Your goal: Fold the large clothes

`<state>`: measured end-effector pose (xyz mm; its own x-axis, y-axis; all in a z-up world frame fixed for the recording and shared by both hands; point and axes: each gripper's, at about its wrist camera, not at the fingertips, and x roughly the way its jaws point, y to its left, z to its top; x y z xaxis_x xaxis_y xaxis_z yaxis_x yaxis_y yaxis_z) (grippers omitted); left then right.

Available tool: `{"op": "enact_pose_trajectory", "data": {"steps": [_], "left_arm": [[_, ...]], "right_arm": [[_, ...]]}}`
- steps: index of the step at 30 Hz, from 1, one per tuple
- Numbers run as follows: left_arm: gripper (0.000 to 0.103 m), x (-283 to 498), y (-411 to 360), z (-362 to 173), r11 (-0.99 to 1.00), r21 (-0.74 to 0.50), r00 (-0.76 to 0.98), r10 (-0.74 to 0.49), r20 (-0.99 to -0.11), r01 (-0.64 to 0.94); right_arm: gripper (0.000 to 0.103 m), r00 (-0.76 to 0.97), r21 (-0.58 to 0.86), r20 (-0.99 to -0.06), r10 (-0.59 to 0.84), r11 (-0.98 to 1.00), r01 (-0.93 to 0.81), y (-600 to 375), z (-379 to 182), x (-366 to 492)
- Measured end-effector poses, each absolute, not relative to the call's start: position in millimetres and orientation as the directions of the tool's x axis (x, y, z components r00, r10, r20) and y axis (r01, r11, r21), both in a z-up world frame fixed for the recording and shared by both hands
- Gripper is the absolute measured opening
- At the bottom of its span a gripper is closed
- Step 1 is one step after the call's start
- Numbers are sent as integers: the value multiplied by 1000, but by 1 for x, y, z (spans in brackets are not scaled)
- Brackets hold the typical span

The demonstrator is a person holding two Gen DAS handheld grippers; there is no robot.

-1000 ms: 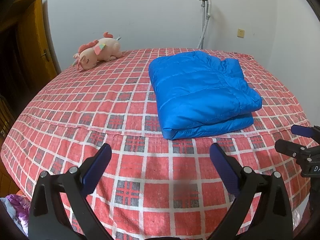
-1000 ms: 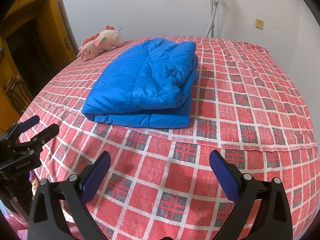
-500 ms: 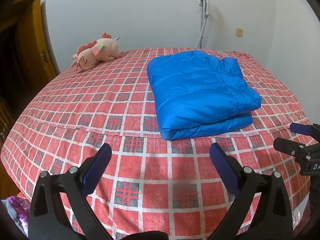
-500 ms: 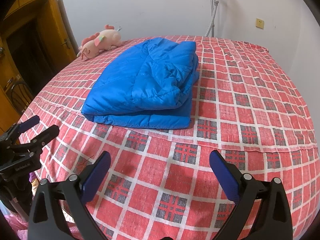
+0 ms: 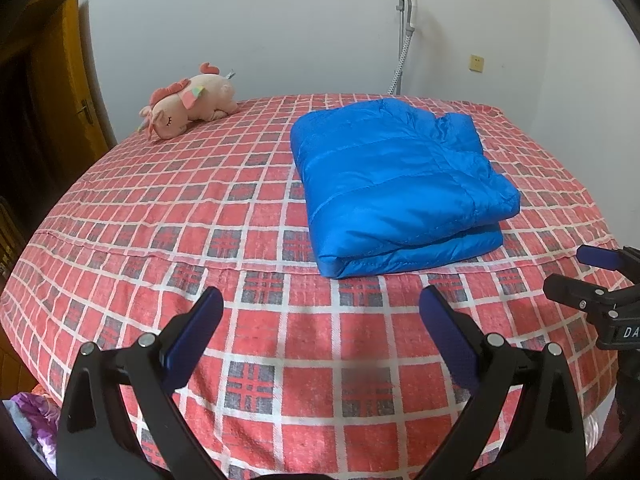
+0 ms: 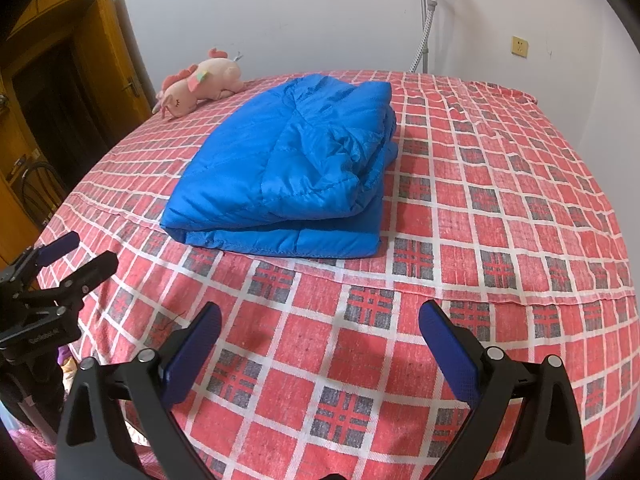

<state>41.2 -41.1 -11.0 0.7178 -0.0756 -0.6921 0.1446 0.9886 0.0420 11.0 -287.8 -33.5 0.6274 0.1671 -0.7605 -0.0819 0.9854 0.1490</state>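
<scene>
The blue jacket (image 5: 396, 188) lies folded on the checked bed (image 5: 224, 208), a pink plush toy (image 5: 188, 100) well apart. The left gripper (image 5: 320, 312) and right gripper (image 6: 320, 320) hover near the jacket, jaws wide and empty.

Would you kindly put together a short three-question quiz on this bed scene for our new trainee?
1. True or false: the blue jacket lies folded on the checked bedspread.
2. The left gripper and right gripper are: A) both open and empty, B) both shut on the jacket, C) one open, one shut.
3. Fill in: the pink plush toy lies near the bed's far edge, by the ____.

Key: 1 true; 2 A; 3 wall.
</scene>
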Motion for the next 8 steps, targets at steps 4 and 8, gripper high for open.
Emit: {"op": "enact_pose_trajectory", "data": {"steps": [4, 8], "left_arm": [[97, 42, -41, -12, 989, 44, 716, -73, -694, 143], [97, 44, -39, -13, 989, 44, 713, -71, -697, 141]], "right_arm": [[99, 627, 155, -761, 170, 985, -79, -291, -34, 11], [99, 626, 154, -761, 170, 985, -81, -292, -35, 12]]}}
